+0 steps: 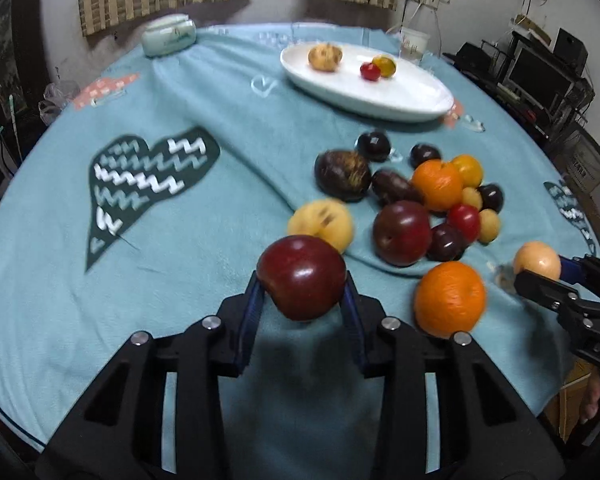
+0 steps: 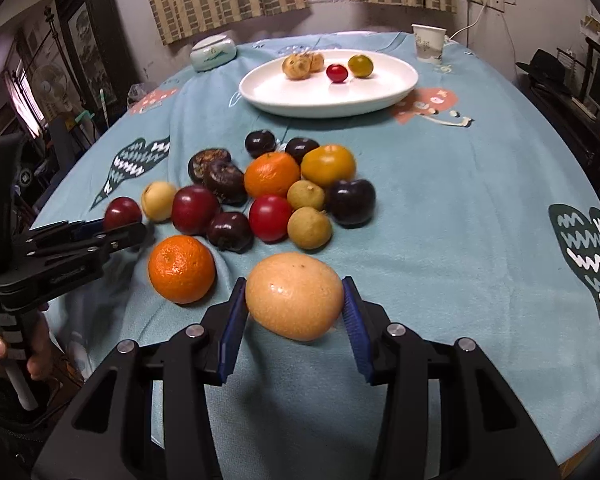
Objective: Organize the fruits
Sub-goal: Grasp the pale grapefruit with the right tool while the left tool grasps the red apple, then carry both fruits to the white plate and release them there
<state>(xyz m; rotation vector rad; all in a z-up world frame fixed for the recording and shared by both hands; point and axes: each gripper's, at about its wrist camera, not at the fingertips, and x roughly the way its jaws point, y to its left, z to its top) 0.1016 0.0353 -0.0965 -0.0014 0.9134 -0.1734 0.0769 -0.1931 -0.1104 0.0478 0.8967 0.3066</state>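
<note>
My left gripper (image 1: 302, 294) is shut on a dark red plum (image 1: 301, 277) and holds it just above the blue cloth; it also shows in the right wrist view (image 2: 118, 224). My right gripper (image 2: 295, 300) is shut on a pale yellow-tan round fruit (image 2: 294, 295), seen too in the left wrist view (image 1: 537, 261). A pile of several fruits lies mid-table: an orange (image 2: 181, 269), another orange (image 2: 272, 174), a red plum (image 2: 195, 209), dark plums and small yellow fruits. A white oval plate (image 2: 380, 92) at the far side holds a tan fruit (image 2: 296, 66), a red tomato (image 2: 337, 73) and a yellow one (image 2: 360, 65).
A round table carries a blue cloth (image 2: 460, 200) with heart patterns. A paper cup (image 2: 429, 42) stands at the far right edge and a pale green lidded box (image 2: 213, 53) at the far left. Furniture and shelves surround the table.
</note>
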